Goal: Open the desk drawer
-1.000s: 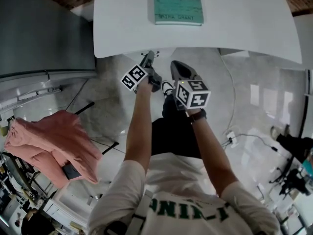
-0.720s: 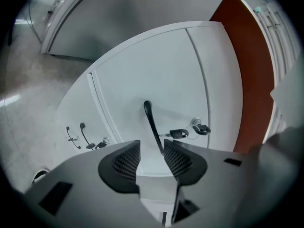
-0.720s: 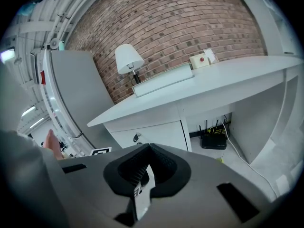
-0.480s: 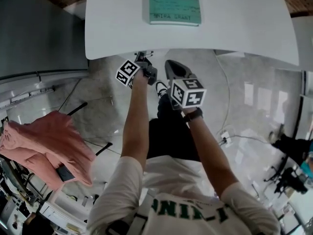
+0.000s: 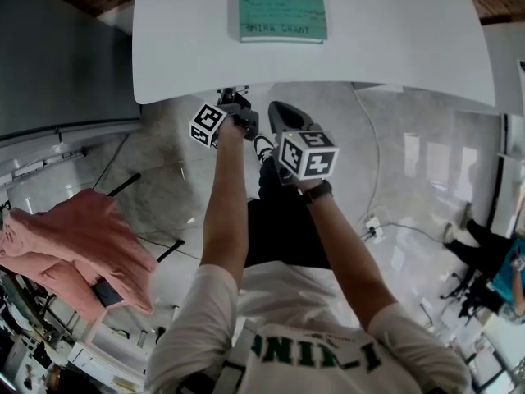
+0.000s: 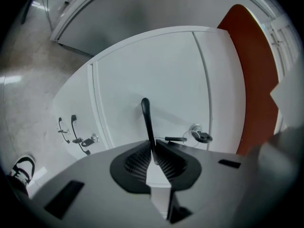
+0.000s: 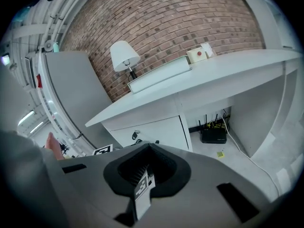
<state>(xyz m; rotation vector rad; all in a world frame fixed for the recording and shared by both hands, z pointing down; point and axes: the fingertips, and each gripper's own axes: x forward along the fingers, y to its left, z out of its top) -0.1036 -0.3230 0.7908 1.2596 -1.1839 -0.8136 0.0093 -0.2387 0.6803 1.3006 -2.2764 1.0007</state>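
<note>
Jaws of L gripper (image 6: 153, 150) closing on handle (image 6: 146, 120), wide a sec ago; grip nearly set, so I judge drawer (image 6: 156, 75) pull next. R gripper (image 7: 146, 171) jaws together, empty.

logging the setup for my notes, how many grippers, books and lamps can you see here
grippers: 2 (left gripper, jaws closing with the drawer handle between them; right gripper, nothing between its jaws)
books: 1 (teal book on the desk)
lamps: 1 (white lamp)
total: 4
</note>
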